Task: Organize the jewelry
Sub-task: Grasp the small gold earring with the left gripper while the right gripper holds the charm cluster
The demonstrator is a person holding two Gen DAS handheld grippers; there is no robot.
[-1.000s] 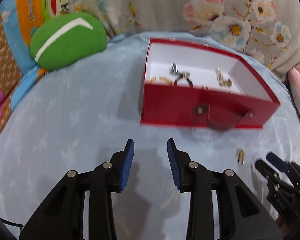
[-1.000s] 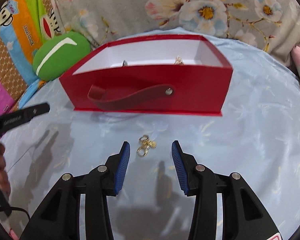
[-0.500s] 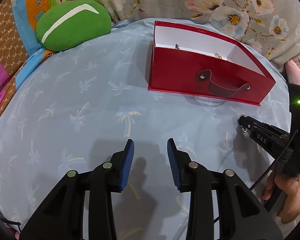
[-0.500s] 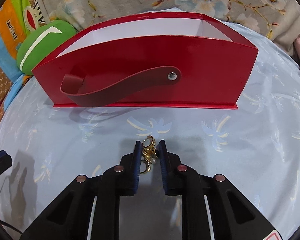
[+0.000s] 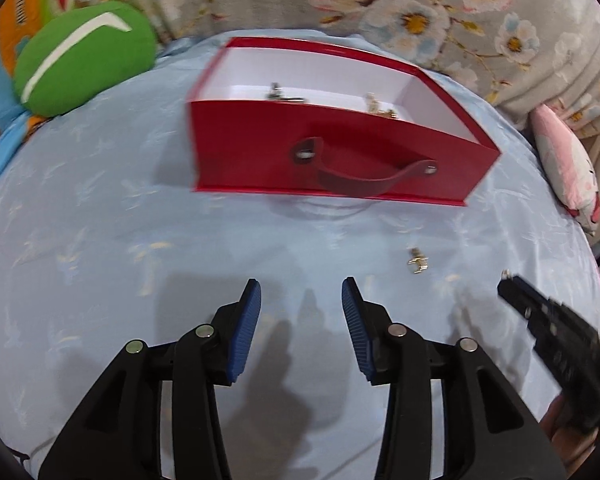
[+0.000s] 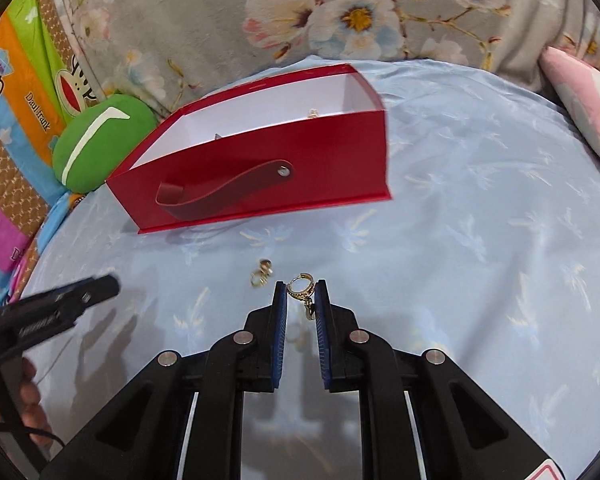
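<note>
A gold earring is clamped between the right hand-held gripper fingertips; the left hand-held gripper gapes wide.

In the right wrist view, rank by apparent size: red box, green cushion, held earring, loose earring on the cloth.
1. red box
2. green cushion
3. held earring and loose earring: look alike, and the held one is nearer, so unranked.

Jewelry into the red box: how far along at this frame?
Done: a few pieces lie in the red box. In hand: the right gripper pinches a gold earring. Left: another earring on the cloth; left gripper open, empty.
</note>
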